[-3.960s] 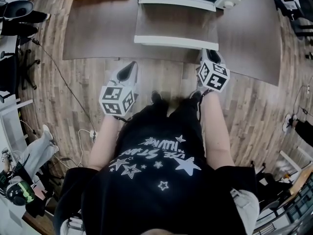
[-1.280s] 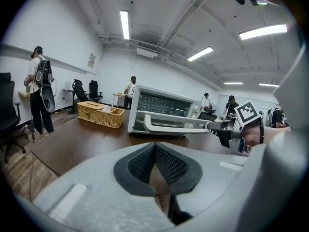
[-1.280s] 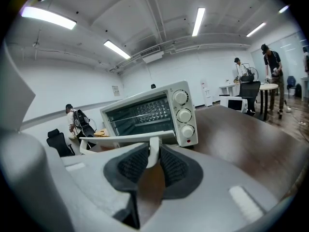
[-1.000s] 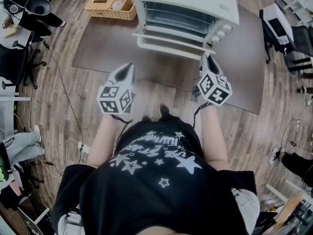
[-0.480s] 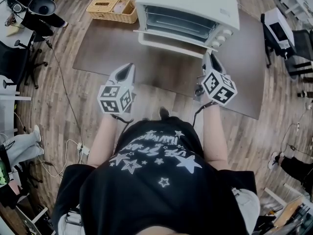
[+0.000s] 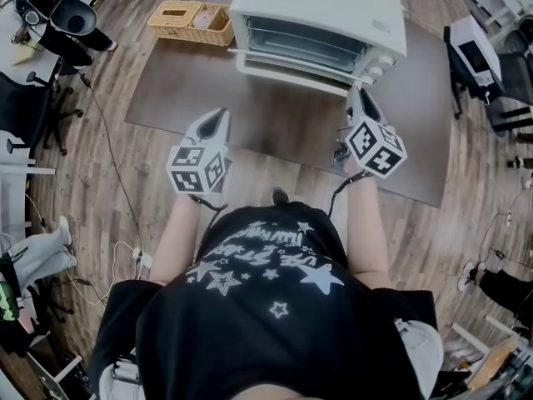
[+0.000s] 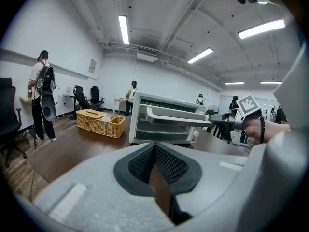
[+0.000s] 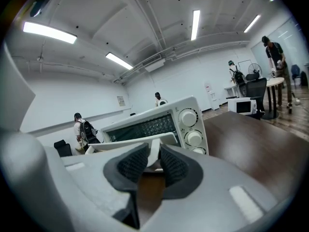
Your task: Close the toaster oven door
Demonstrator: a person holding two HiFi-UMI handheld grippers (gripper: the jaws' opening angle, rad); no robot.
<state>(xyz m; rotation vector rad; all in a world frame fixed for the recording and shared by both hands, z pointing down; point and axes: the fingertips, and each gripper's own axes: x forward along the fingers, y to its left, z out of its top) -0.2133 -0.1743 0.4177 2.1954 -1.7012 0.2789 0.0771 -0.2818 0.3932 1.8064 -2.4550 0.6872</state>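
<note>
A white toaster oven [image 6: 321, 11] stands on the brown table [image 6: 275, 119], its glass door [image 6: 293, 65] tilted partway up. My right gripper [image 6: 355, 97] is at the door's right end, shut on the white door edge [image 8: 153, 151], which sits between its dark pads. From the left gripper view the door handle [image 7: 178, 116] hangs raised, with the right gripper [image 7: 232, 122] at its right end. My left gripper [image 6: 220, 118] hovers over the table's near edge, left of the oven, shut with nothing in it; its pads [image 7: 166, 163] meet.
A wicker basket [image 6: 190, 22] sits on the table left of the oven. The oven's knobs [image 8: 188, 117] face me on its right side. A microwave [image 6: 476, 44] stands further right. Office chairs [image 6: 42, 107] and several people [image 7: 41, 98] are around the room.
The oven door has swung up from lying flat to partway closed. My right gripper has risen and moved toward the oven with it. The left gripper has stayed in place.
</note>
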